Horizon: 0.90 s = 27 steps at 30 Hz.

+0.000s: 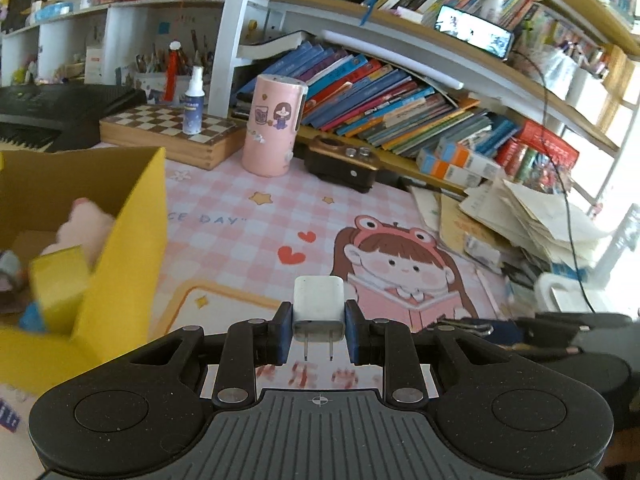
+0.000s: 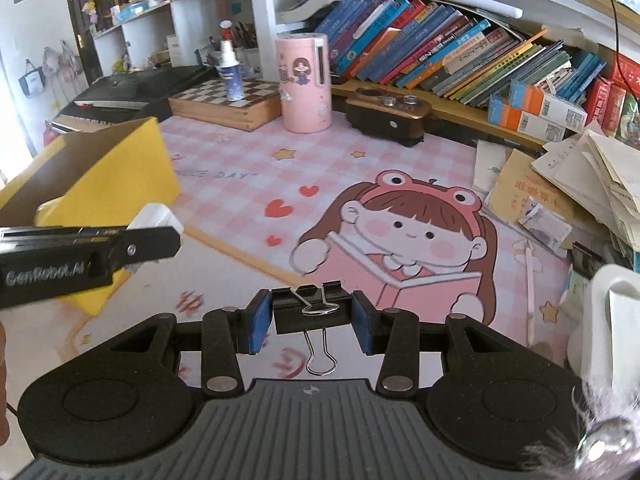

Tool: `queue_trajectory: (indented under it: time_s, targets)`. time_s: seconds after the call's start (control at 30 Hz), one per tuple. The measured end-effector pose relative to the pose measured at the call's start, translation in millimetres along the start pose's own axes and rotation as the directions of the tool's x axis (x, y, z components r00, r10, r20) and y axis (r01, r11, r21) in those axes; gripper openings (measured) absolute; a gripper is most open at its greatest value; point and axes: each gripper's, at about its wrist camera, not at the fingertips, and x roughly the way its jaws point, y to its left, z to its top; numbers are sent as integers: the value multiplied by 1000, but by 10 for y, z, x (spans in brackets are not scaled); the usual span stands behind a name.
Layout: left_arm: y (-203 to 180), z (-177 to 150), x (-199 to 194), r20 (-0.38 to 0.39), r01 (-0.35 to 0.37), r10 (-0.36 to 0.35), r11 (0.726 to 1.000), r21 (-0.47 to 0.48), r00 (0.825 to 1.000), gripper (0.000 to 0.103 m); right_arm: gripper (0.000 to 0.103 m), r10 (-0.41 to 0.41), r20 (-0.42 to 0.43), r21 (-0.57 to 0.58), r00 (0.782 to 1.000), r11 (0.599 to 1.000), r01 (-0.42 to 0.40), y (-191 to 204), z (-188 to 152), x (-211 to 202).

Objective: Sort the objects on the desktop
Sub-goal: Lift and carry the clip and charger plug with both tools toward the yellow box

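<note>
Both tools loaded above the pink surface
Left tool clamps a white charger plug, prongs toward the camera, beside the yellow box; right tool clamps a black binder clip.

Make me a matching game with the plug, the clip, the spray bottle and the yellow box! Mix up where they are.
Things:
1. white plug
2. black binder clip
3. spray bottle
4. yellow box

Places:
A. standing on the chessboard
B. held in the right gripper
C. on the pink mat, with a plush toy inside
D. held in the left gripper

Pairs: 1-D, 2-B, 3-A, 4-C
</note>
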Motion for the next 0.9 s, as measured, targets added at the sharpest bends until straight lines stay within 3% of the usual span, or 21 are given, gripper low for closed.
queue_trajectory:
  time_s: [0.9]
  targets:
    - [1163, -831, -1429, -16, -23, 22, 998, -65, 1000, 25, 40, 40, -35, -73, 999, 996, -43, 1855, -755, -733]
